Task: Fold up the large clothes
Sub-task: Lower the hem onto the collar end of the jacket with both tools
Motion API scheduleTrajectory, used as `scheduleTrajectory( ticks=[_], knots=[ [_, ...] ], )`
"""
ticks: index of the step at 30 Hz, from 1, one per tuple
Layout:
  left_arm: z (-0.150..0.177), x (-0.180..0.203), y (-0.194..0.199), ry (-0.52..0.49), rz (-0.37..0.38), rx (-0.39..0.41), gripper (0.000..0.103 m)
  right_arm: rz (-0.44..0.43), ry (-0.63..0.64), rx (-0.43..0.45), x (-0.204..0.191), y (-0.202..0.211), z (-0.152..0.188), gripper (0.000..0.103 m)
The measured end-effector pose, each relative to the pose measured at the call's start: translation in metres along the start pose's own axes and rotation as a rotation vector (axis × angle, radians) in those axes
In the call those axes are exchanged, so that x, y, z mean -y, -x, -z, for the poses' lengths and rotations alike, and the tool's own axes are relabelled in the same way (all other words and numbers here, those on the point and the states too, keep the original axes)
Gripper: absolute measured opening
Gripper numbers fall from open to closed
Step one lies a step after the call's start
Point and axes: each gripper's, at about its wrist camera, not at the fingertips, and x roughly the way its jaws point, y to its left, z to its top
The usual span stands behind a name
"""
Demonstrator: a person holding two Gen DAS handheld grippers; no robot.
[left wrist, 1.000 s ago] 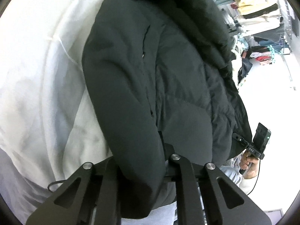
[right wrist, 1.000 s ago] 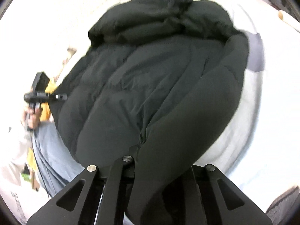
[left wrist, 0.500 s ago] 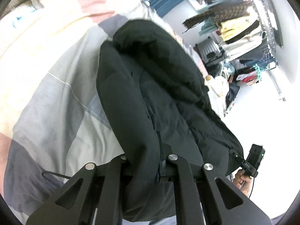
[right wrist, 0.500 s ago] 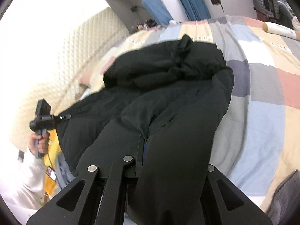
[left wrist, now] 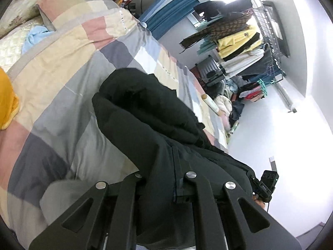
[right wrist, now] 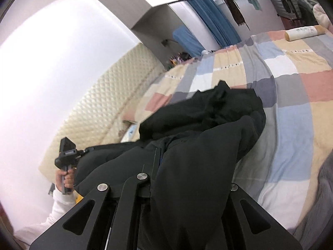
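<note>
A black padded jacket (left wrist: 158, 137) lies partly on a bed covered by a patchwork quilt (left wrist: 68, 66) of pink, cream, grey and pale blue squares, its near edge lifted toward both cameras while its far bulk, bunched into thick folds, rests on the quilt. In the left wrist view the left gripper (left wrist: 160, 185) is clamped shut on a fold of the jacket; the fabric spills over and between the fingers, so the tips themselves are hidden. In the right wrist view the right gripper (right wrist: 183, 187) is likewise closed on the jacket, and a heavy drape of cloth covers its right finger almost entirely, leaving only a screw head visible. Each camera catches the other tool at the jacket's opposite edge: the left view shows the right one small and partly cut off by fabric at the lower right, with a bit of hand beneath it; the right view shows a hand (right wrist: 65, 179) in a white sleeve (right wrist: 60, 206) gripping the left tool's handle. Which part of the jacket is held, hem or front, is hard to make out. A cream roll (right wrist: 303, 32) lies on the far part of the quilt. Beyond the bed hang clothes on a rack (left wrist: 239, 41), blurred and crowded, beside a blue curtain (left wrist: 170, 10). A quilted cream headboard (right wrist: 100, 104) stands against the wall.
</note>
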Motion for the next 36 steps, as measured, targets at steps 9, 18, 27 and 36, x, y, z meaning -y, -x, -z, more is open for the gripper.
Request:
scheduleTrajectory(
  ticks=[9,18,27,36],
  knots=[
    [0.02,0.015,0.035,-0.029,-0.023,-0.025,0.006,0.017,-0.079,0.038,-0.024,0.034,0.014,0.007],
    [-0.038,0.034,0.002,-0.082,-0.16,-0.065,0.007,0.118,-0.113,0.021,-0.018,0.01,-0.03,0.008],
    [-0.092,0.052,-0.051,-0.152,-0.322,-0.057,0.007,0.213,-0.16,0.028,0.02,-0.043,-0.09,0.008],
    [-0.142,0.051,-0.144,-0.192,-0.548,-0.024,0.007,0.372,-0.188,-0.048,0.08,-0.126,-0.128,0.008]
  ],
)
